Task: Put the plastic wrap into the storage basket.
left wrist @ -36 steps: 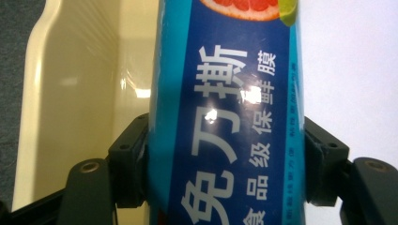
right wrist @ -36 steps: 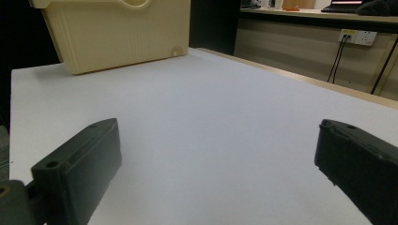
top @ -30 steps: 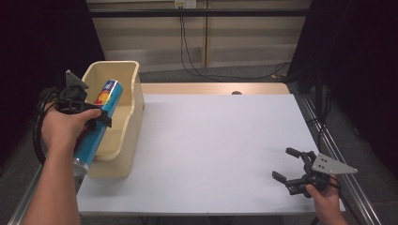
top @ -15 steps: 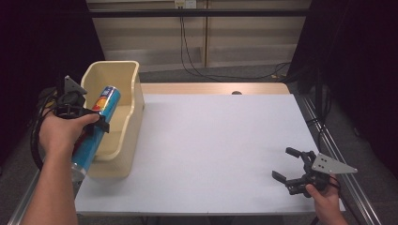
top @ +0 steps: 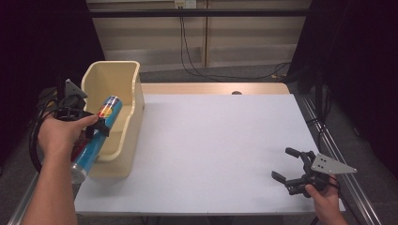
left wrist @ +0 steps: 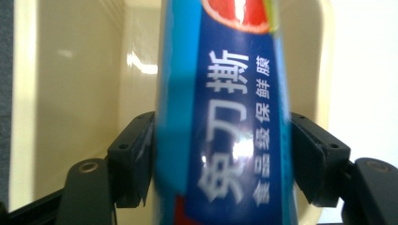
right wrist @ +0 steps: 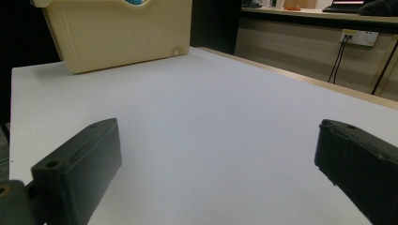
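Observation:
A long blue tube with a red-and-yellow top band and white Chinese print is tilted over the near part of a cream plastic bin. Its upper end points into the bin. My left gripper is shut on the tube about midway along it. In the left gripper view the tube is clamped between both jaws of the left gripper, with the bin's inside behind it. My right gripper stands open and holds nothing near the table's front right corner.
The white table spreads between the bin and the right gripper. In the right gripper view the bin stands far off at the upper left. A wooden strip borders the table's far edge, and cables hang beyond it.
The left gripper and the tube have shifted slightly lower and nearer over the bin. The right gripper has stayed in place, open.

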Action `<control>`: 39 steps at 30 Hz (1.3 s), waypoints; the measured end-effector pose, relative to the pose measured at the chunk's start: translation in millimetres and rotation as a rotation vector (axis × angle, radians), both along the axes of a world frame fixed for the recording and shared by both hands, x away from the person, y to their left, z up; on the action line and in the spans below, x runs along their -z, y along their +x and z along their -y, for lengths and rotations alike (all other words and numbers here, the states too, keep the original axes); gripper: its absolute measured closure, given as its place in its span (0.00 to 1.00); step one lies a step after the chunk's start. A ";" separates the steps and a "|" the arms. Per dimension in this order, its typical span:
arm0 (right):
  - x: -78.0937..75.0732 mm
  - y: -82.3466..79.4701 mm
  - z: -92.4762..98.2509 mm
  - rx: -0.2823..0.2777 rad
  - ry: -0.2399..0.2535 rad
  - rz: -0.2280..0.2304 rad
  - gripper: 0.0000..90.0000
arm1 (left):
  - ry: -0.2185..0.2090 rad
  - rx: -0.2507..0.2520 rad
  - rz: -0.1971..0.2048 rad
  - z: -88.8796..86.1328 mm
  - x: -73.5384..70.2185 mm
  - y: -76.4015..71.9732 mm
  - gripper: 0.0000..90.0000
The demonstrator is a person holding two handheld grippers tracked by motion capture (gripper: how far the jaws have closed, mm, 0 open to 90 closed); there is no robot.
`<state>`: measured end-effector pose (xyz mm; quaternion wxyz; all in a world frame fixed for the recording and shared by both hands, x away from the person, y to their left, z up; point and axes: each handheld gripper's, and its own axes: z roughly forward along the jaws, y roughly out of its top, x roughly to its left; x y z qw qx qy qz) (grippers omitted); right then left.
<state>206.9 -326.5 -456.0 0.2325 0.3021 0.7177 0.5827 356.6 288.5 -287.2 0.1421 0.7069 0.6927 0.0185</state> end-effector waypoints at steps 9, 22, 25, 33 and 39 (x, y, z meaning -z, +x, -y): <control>-0.4 0.0 -1.6 -0.006 -0.002 0.002 0.01 | -0.073 0.014 0.137 16.5 -33.7 0.5 0.29; -0.3 -1.2 -0.4 0.003 -0.003 0.003 0.01 | -0.145 0.115 0.241 59.7 -26.1 12.6 0.24; 0.1 -1.4 -1.2 0.002 -0.007 -0.001 0.01 | -0.170 0.144 0.251 70.7 -24.8 14.0 0.23; 0.0 -1.6 -0.7 0.000 -0.009 0.002 0.01 | -0.185 0.194 0.259 93.6 -18.2 17.1 0.22; 0.4 -1.1 -1.0 0.001 -0.006 0.000 0.01 | -0.201 0.242 0.270 111.0 -12.4 16.3 0.20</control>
